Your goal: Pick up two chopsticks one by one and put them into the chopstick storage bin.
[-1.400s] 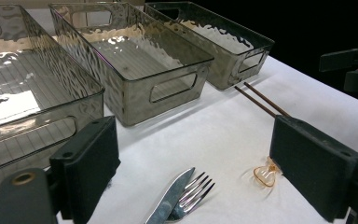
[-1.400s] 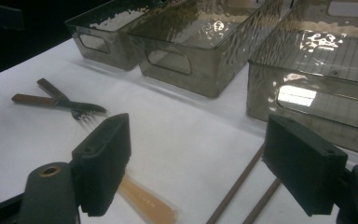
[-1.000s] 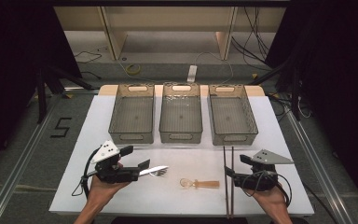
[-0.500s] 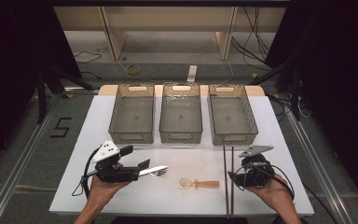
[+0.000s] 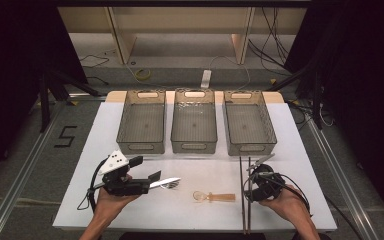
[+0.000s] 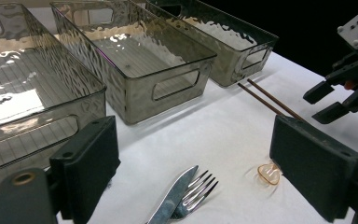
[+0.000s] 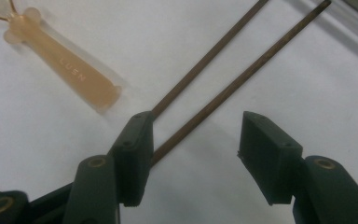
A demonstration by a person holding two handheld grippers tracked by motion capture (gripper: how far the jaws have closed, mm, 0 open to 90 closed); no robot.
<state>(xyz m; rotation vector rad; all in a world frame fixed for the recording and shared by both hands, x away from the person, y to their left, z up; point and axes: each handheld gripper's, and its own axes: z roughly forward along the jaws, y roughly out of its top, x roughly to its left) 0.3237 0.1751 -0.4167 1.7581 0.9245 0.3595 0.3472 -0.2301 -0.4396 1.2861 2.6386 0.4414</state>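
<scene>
- On my left, the left gripper [image 5: 152,176] hovers low over the near left part of the white table [image 5: 215,215], pointing right. In the left gripper view its jaws stand wide apart with nothing between them.
- Just right of its tips I see a knife [image 5: 164,182] and a fork [image 5: 171,185] lying side by side on the cloth, touching or overlapping; in the left gripper view the knife blade [image 6: 172,198] sits left of the fork tines [image 6: 196,190].
- Far of the cutlery, three grey translucent bins line up across the table: the left bin [image 5: 141,148], the middle bin [image 5: 194,148] and the right bin [image 5: 250,147].
- Near centre, right of the fork, a small amber plastic spoon [image 5: 213,197] lies flat, bowl to the left. In the right gripper view its handle [image 7: 67,65] lies just left of the chopsticks, apart from them.
- Two brown chopsticks [image 5: 245,195] lie almost parallel, running from near to far, just beside the right bin's near corner at their far ends.
- The right gripper [image 5: 254,186] is over the chopsticks at the near right. Its jaws have just been closing but are not clamped yet: in the right gripper view [image 7: 193,156] one stick passes under the left pad, the other lies just inside it, and the right pad stands well off both.
</scene>
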